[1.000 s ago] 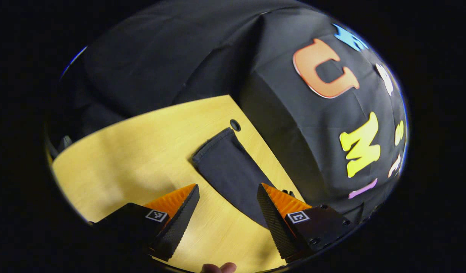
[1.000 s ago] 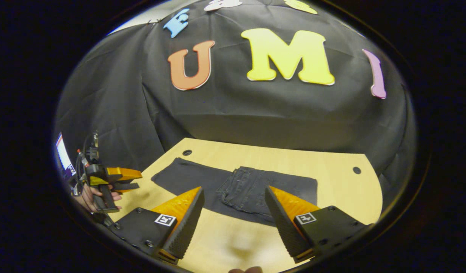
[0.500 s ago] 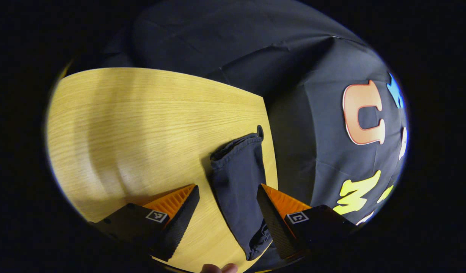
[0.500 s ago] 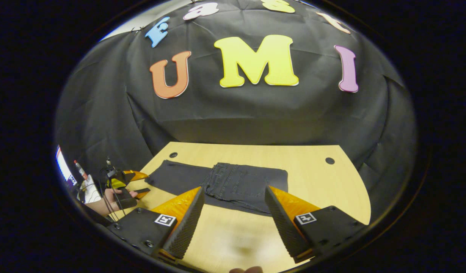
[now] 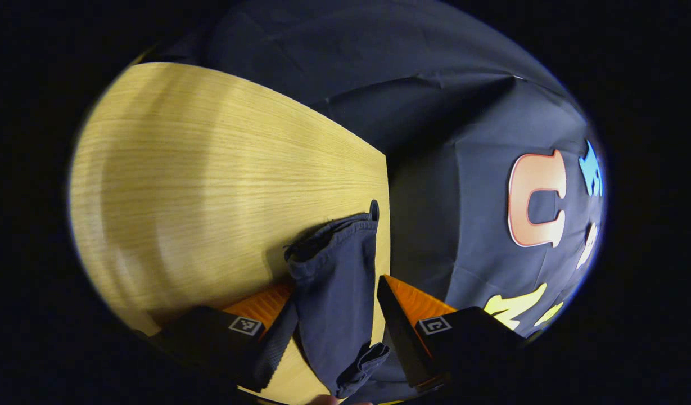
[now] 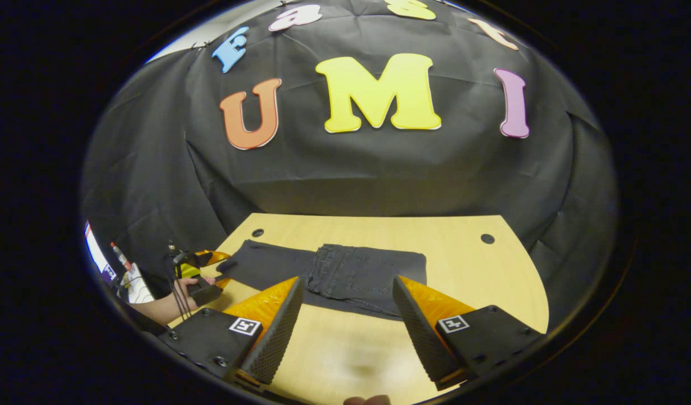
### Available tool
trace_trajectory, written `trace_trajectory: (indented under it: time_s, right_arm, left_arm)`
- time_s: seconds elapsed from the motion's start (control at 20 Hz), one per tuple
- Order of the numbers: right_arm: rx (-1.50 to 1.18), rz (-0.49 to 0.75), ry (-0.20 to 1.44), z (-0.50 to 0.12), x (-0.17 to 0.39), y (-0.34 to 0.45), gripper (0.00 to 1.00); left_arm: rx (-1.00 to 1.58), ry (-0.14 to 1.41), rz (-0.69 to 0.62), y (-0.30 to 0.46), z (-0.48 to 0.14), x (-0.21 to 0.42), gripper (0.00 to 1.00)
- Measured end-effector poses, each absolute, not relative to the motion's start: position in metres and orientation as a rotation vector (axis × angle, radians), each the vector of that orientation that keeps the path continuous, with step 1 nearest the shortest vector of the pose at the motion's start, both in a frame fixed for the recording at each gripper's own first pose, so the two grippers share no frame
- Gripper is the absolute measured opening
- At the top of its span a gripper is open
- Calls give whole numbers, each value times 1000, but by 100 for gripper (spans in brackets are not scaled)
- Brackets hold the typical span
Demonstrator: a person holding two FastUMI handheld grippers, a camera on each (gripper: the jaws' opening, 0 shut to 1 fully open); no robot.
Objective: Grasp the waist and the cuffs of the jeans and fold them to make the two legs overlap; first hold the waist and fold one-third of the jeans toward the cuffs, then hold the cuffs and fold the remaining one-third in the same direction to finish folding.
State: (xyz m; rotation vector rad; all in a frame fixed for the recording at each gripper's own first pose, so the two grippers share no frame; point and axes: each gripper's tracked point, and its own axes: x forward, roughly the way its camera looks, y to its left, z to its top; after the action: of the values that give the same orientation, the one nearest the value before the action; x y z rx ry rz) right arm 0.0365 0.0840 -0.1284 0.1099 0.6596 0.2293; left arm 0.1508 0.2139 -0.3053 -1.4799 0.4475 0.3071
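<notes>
The jeans (image 6: 345, 275) lie flat on the table (image 6: 491, 270) near its far edge, legs overlapped, the waist third already folded over toward the cuffs (image 5: 334, 236). What remains looks like the cuff fold.

Left gripper (image 5: 334, 326): jaws spread, straddling the cuff end, which sits bunched and slightly lifted between the fingers — one finger seems to touch the cloth, but I cannot tell that both press. In the right gripper view it appears at the leg end with a hand (image 6: 185, 287) holding it.

Right gripper (image 6: 345, 326): jaws wide apart, above bare table, short of the folded waist, holding nothing.

Handling, as a judgement — dark denim, soft but fairly heavy, limp enough to sag and drag. Two stacked layers at the hem, so take a deep bite on both corners of the cuffs, else the lower leg slips out.
</notes>
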Motion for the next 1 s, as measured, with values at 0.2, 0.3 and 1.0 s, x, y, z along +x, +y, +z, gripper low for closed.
trace_trajectory:
  time_s: [0.2, 0.3, 1.0]
  right_arm:
    - [130, 172, 667, -131, 21, 64, 93]
    - [140, 146, 671, -133, 12, 54, 98]
    - [109, 43, 528, -92, -36, -12, 98]
  left_arm:
    - [-1489, 442, 307, 211, -310, 153, 56]
    - [-1467, 449, 337, 213, -316, 151, 42]
    - [-837, 429, 35, 114, -175, 176, 11]
